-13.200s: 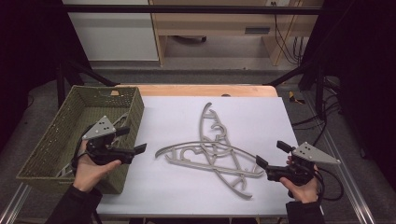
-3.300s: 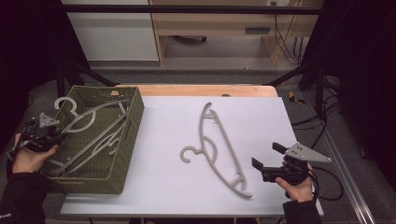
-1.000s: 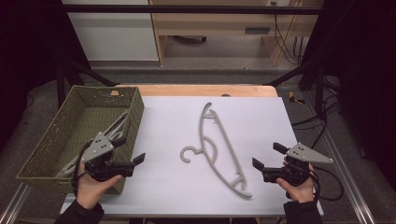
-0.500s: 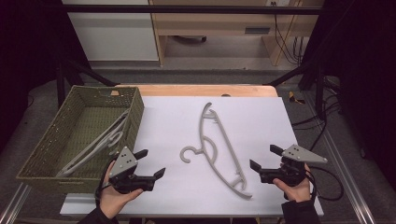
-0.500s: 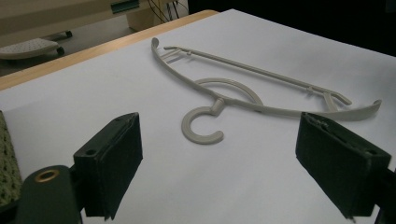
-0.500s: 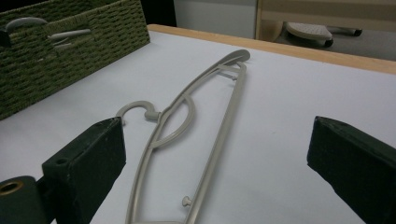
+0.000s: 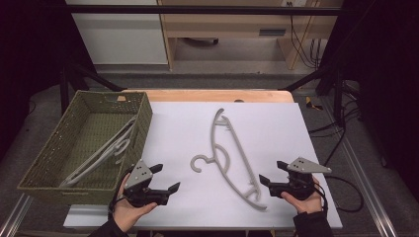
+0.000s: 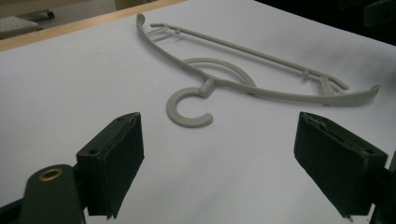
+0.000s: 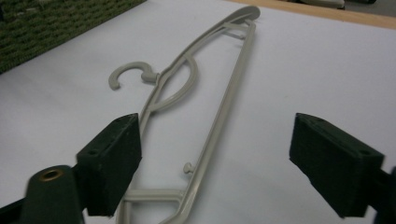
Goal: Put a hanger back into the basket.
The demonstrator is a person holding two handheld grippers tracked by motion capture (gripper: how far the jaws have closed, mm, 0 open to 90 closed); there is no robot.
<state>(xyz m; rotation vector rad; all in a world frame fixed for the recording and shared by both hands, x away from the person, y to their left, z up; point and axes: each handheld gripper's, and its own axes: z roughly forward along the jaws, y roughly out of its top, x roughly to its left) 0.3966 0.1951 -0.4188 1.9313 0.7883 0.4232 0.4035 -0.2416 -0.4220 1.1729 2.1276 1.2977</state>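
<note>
A grey plastic hanger (image 7: 228,153) lies flat on the white table, hook toward the left. My left gripper (image 7: 167,179) is open near the front edge, left of the hook, which lies ahead between its jaws as the hanger (image 8: 243,79). My right gripper (image 7: 270,174) is open by the hanger's near end; the hanger (image 9: 205,102) runs away from its jaws. Two more grey hangers (image 7: 101,150) lie inside the green woven basket (image 7: 59,143).
The basket stands at the table's left side, just behind my left hand. A strip of wooden tabletop (image 7: 212,95) shows beyond the white sheet. Cables (image 7: 346,190) trail off the right edge.
My left gripper came back from the basket, where it left a hanger, and moved right along the front edge toward the remaining hanger's hook. The right gripper has barely moved.
</note>
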